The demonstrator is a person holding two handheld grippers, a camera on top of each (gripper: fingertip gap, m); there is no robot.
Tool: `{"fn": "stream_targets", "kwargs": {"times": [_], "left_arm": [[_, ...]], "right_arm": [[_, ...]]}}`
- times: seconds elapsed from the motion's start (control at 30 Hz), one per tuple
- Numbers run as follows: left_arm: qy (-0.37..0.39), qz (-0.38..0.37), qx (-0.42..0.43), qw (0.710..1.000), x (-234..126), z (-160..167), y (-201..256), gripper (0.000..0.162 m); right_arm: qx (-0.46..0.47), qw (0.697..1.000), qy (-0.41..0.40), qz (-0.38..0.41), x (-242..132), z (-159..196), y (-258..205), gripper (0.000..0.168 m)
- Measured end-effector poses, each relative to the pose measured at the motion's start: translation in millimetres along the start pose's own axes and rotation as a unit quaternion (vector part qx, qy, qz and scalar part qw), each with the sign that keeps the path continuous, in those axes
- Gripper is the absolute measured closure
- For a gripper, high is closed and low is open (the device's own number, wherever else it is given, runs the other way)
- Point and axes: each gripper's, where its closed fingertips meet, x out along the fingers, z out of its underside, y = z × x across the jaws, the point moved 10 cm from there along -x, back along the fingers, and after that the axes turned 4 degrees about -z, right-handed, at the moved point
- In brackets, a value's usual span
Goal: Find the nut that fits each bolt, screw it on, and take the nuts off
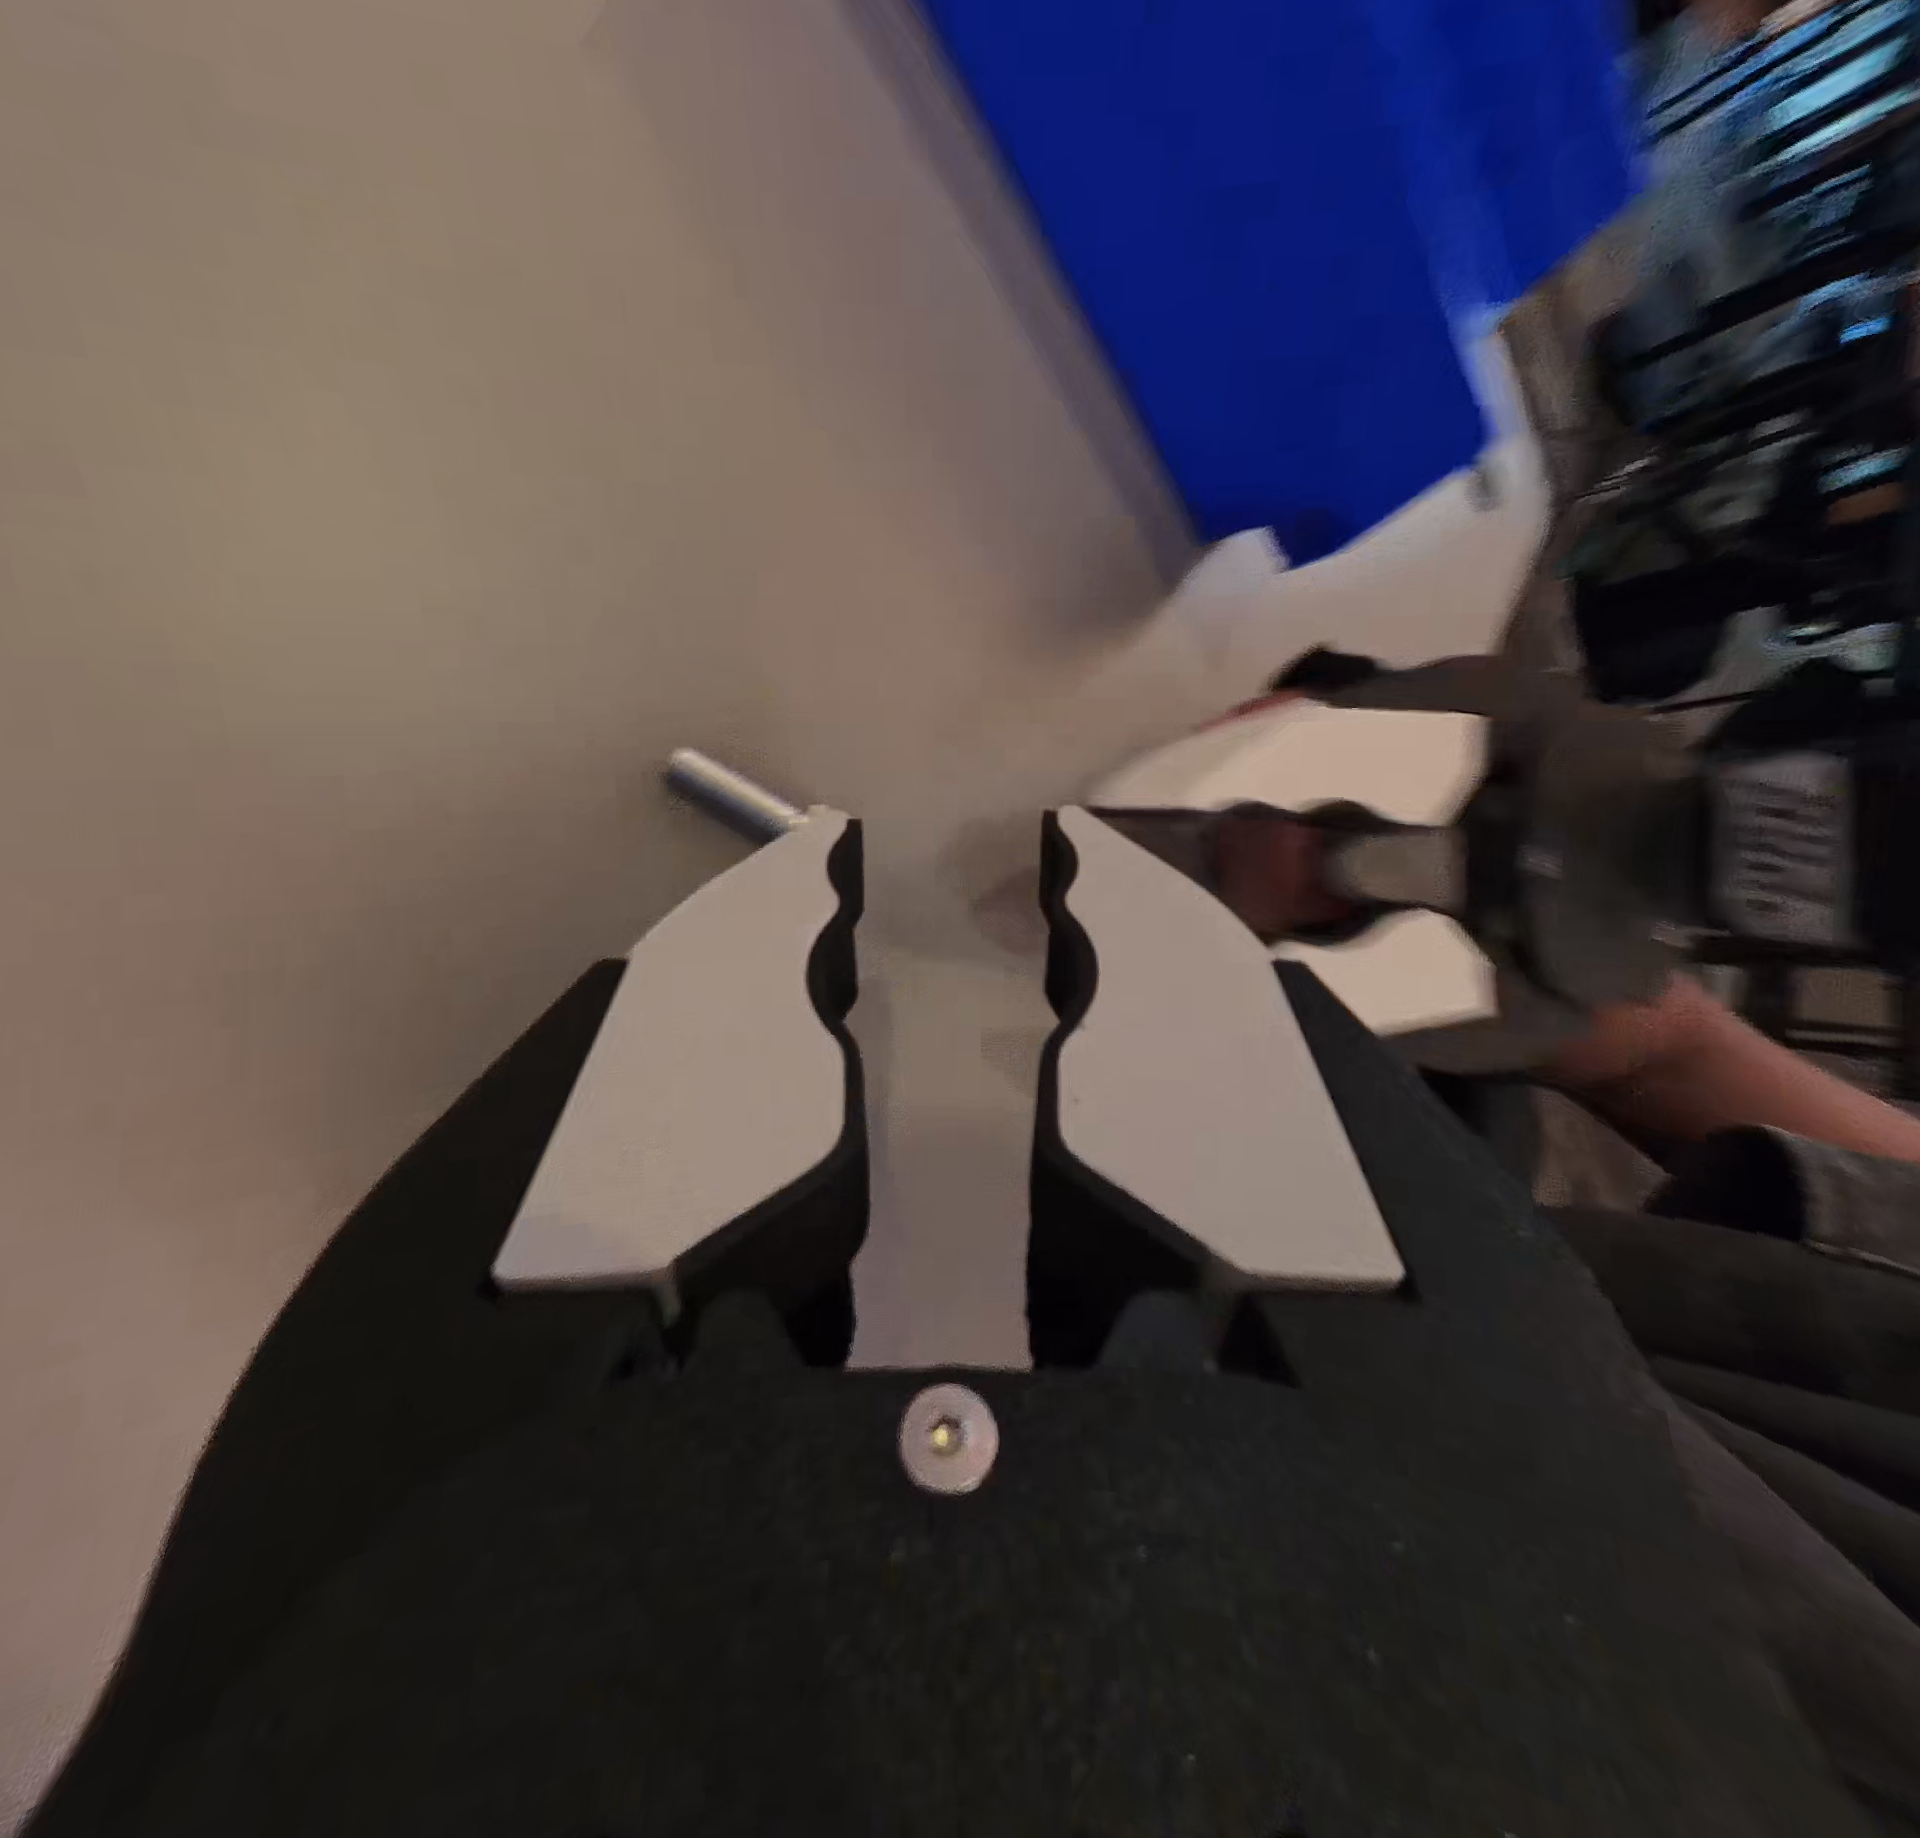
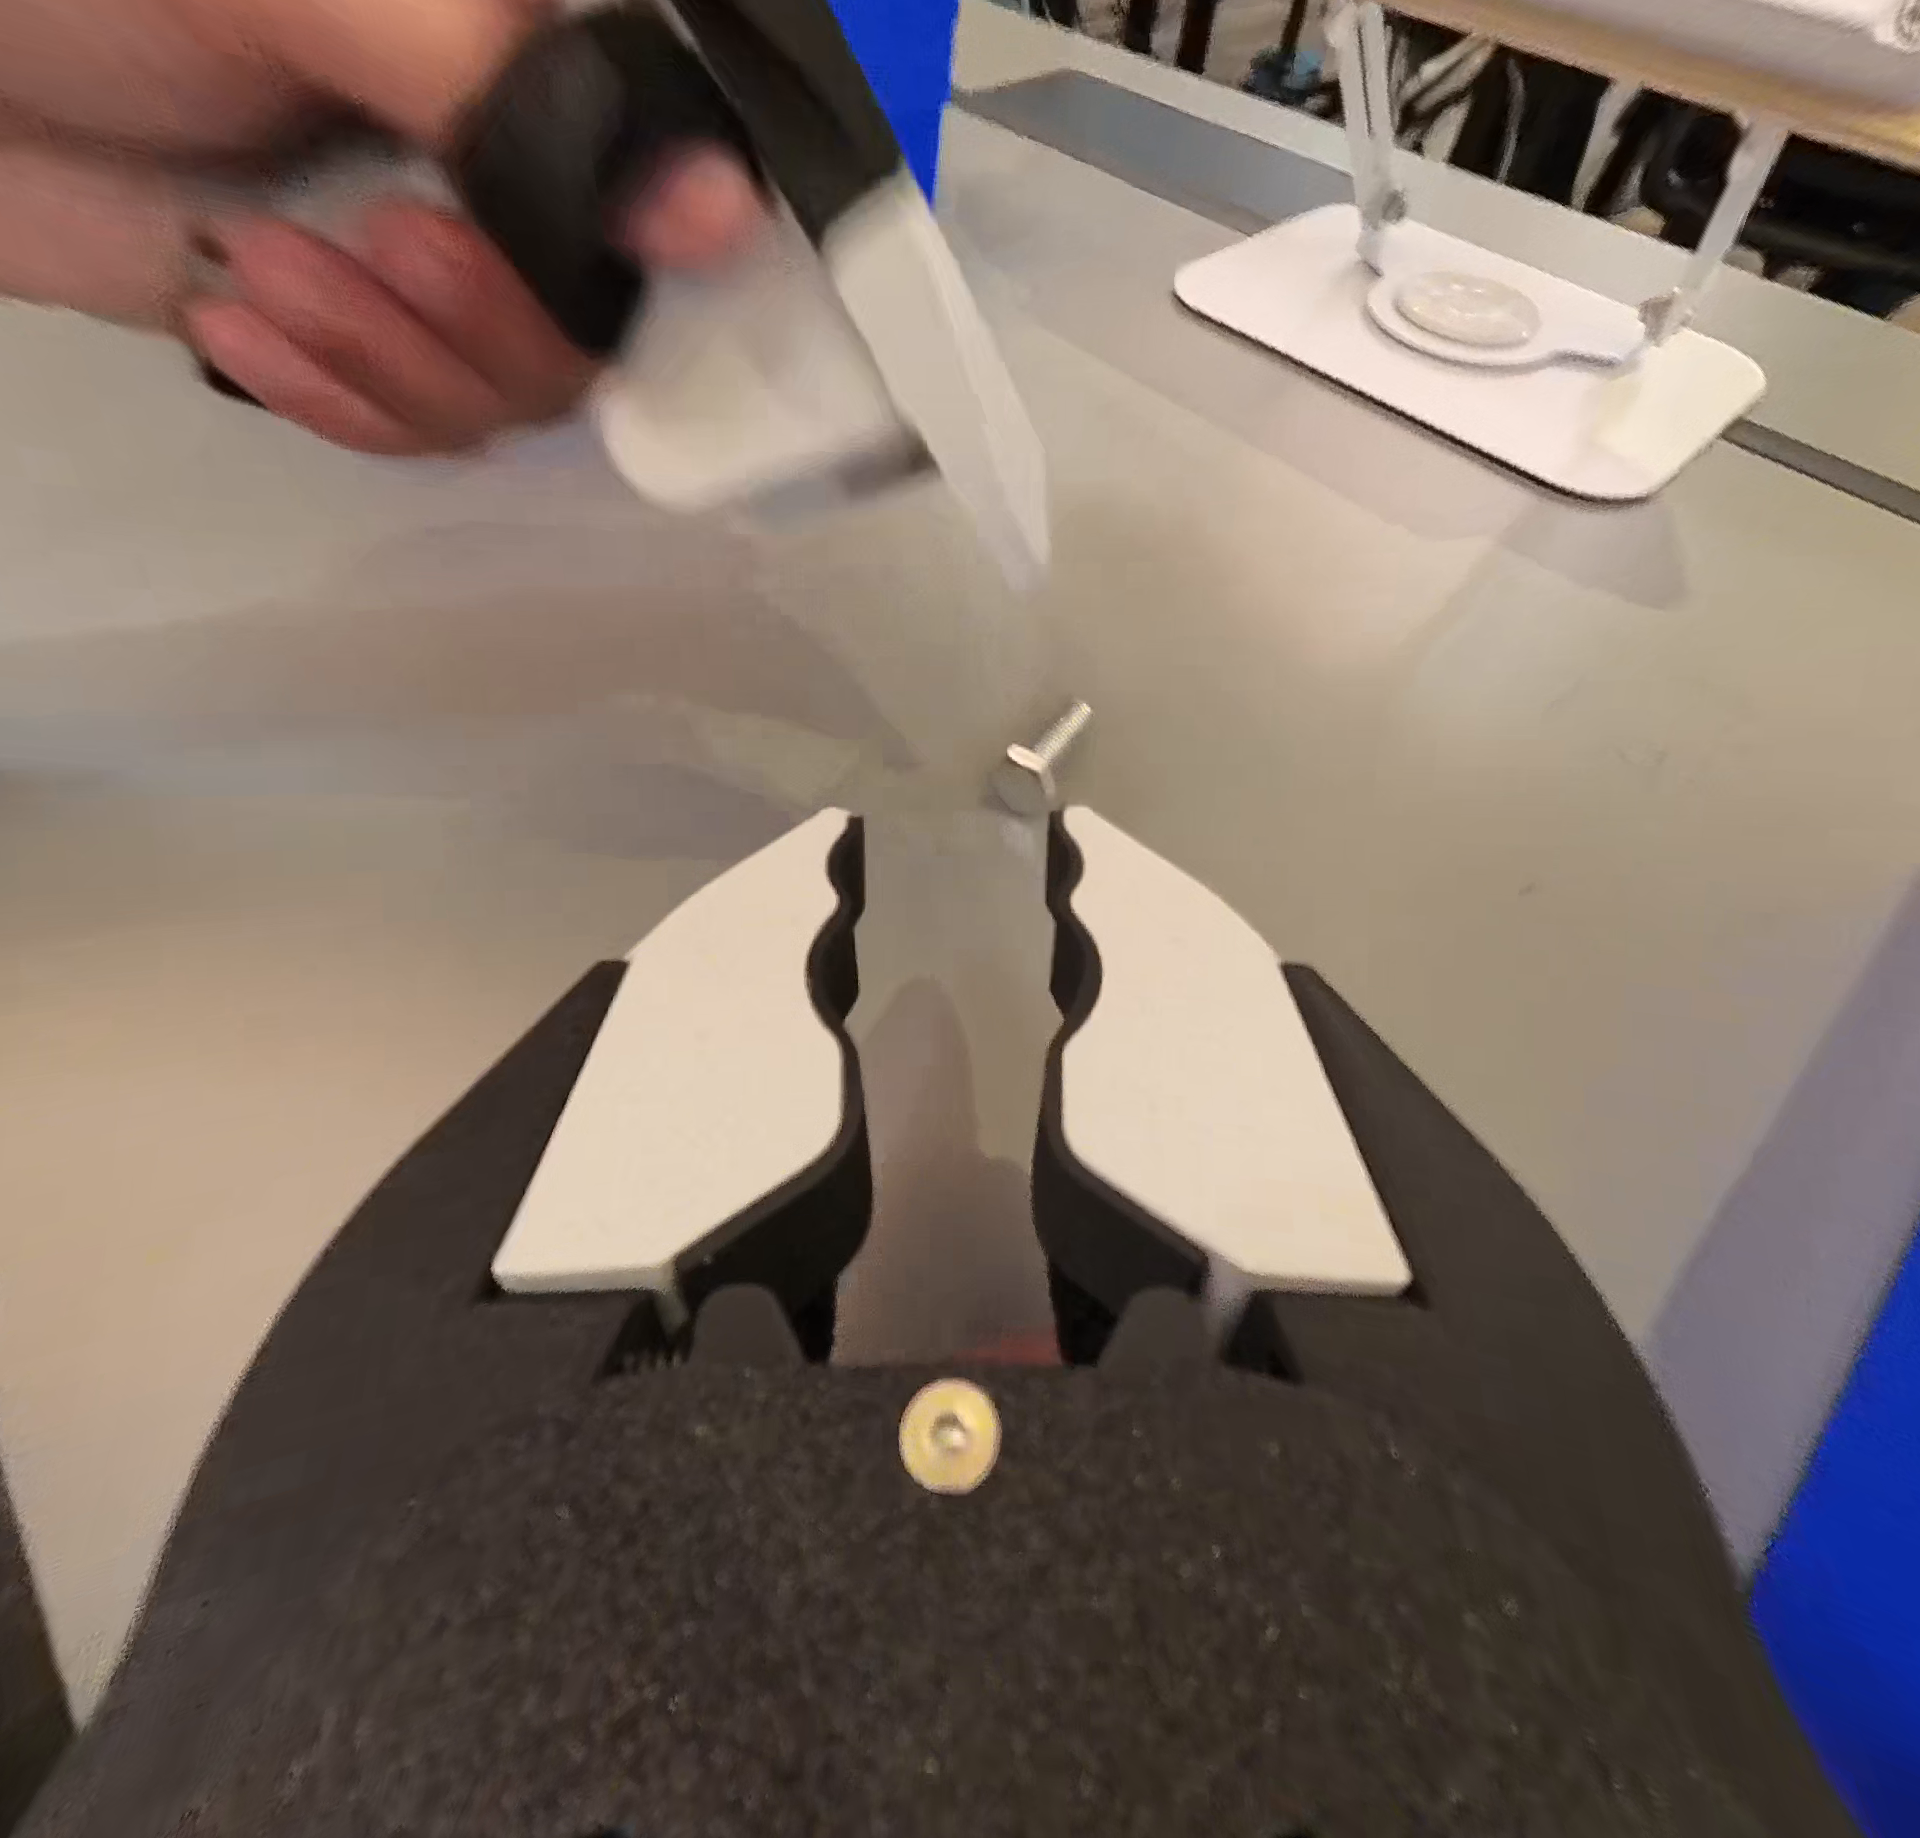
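The grey desk (image 2: 1455,749) spreads bare around the middle, its far edge meeting a blue panel (image 2: 894,43). A white stand (image 2: 1475,375) sits toward the far right edge. The left gripper (image 1: 951,832) hangs with jaws parted and empty, blurred in the right wrist view. The right gripper (image 2: 954,827) is released too. One bolt (image 2: 1042,762) lies mid-desk, just beyond its right fingertip.

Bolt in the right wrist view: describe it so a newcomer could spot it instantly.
Start at the grey table, then go to the open right claw low in the view. Just beyond its right tip lies the bolt, hex head nearest, threaded shank pointing away. It is the only small metal piece there.
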Motion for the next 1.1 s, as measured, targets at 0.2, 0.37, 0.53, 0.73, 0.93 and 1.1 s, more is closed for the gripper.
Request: {"fn": "stream_targets", "kwargs": {"times": [0.2,0.37,0.53,0.73,0.93,1.1], "left_arm": [[0.121,0.019,0.055,0.991,-52.3,66.6,15.8,0.127],[0.226,-0.104,0.131,0.96,-66.5,129.4,10.2,0.126],[0.25,-0.162,0.187,0.936,-74.9,138.9,16.9,0.127],[0.223,-0.113,0.167,0.954,-66.2,140.8,12.7,0.126],[0.21,-0.09,0.15,0.962,-62.3,136.0,6.5,0.126],[0.206,-0.098,0.156,0.961,-58.6,135.8,6.7,0.126]], "right_arm": [[-0.029,0.991,-0.079,0.107,14.5,-0.1,-11.1,0.132],[0.021,0.981,-0.121,0.148,46.8,-9.7,-14.6,0.13],[0.197,0.963,-0.118,0.139,62.1,-12.8,4.7,0.129],[0.207,0.957,-0.129,0.157,67.2,-10.3,4.8,0.13],[0.179,0.955,-0.169,0.165,77.4,-10.6,3.5,0.135],[0.15,0.961,-0.179,0.151,81.6,-12.6,2.6,0.148]]}}
